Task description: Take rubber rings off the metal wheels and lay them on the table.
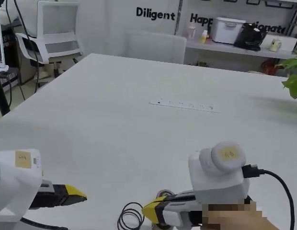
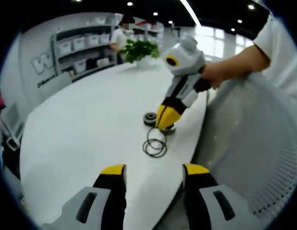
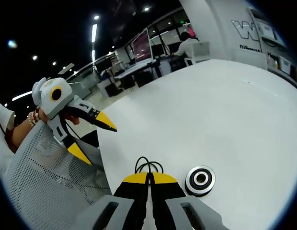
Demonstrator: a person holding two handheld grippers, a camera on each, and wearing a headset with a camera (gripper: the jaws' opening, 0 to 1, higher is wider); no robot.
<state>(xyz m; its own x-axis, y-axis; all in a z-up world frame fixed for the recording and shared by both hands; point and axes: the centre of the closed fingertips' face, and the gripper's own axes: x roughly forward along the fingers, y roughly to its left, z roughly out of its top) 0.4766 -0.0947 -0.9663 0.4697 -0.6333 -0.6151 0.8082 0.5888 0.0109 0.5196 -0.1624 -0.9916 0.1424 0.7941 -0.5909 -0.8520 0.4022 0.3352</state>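
A: Rings?
B: Thin black rubber rings [image 2: 154, 143], a few loops overlapping, flat on the smooth white tabletop [image 1: 139, 134] near its front edge. They lie just past the tips of the right gripper [image 3: 149, 178].
A: Wheel?
B: One round metal wheel [image 3: 200, 179], lying flat, with a dark outer band and a pale inner circle. It sits just beside the right gripper's tips, close to the rings.
A: Grippers?
B: Right gripper is clenched, yellow tips pressed together, low by the rings. Can't tell if anything's pinched. Left gripper [image 2: 154, 171] is released, jaws wide apart, holding nothing, near the tabletop edge and apart from the rings.
A: Further back?
B: Flat white power strip [image 1: 184, 105] mid-tabletop. White chair [image 1: 55, 31] beyond, leafy green plant [image 1: 292, 76] far right.
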